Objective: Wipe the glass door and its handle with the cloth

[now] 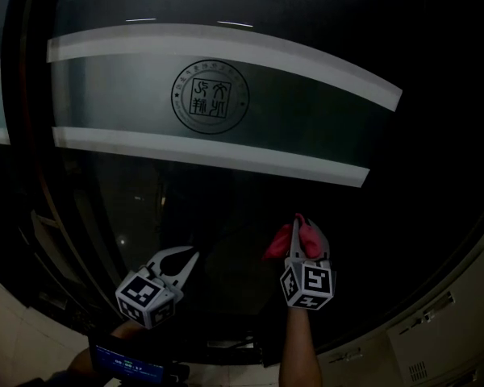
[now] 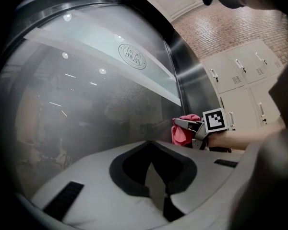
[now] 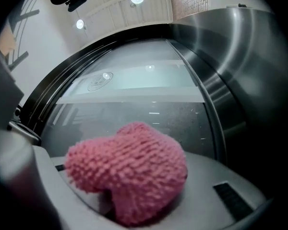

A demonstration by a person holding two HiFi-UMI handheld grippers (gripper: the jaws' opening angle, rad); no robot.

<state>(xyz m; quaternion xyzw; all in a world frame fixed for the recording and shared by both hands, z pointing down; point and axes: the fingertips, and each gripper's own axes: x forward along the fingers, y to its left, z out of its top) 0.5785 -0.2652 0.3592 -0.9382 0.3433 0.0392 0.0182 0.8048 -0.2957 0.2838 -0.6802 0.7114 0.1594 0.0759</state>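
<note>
Closest to the head camera, the person's right forearm (image 1: 300, 353) reaches up from the bottom edge to the right gripper (image 1: 305, 247). Beside it, lower and to the left, is the left gripper (image 1: 180, 263), with a small lit screen (image 1: 126, 363) below it.

In its own view, the left gripper's (image 2: 151, 143) jaws are closed tip to tip around a dark hollow with nothing in it. The right gripper's jaws are clamped on the pink cloth (image 3: 129, 174), a nubbly wad that bulges out past them.

From the head view, the cloth (image 1: 294, 234) sits at the lower middle of the glass door (image 1: 226, 184). It seems to be pressed to the pane, though contact cannot be confirmed in the dim light. The left gripper view shows the same cloth (image 2: 181, 133) near the door's metal frame (image 2: 189, 80).

Higher up, two pale frosted bands (image 1: 226, 51) cross the dark glass, with a round seal emblem (image 1: 210, 97) between them. Grey lockers (image 1: 452, 321) stand well off to the right.
</note>
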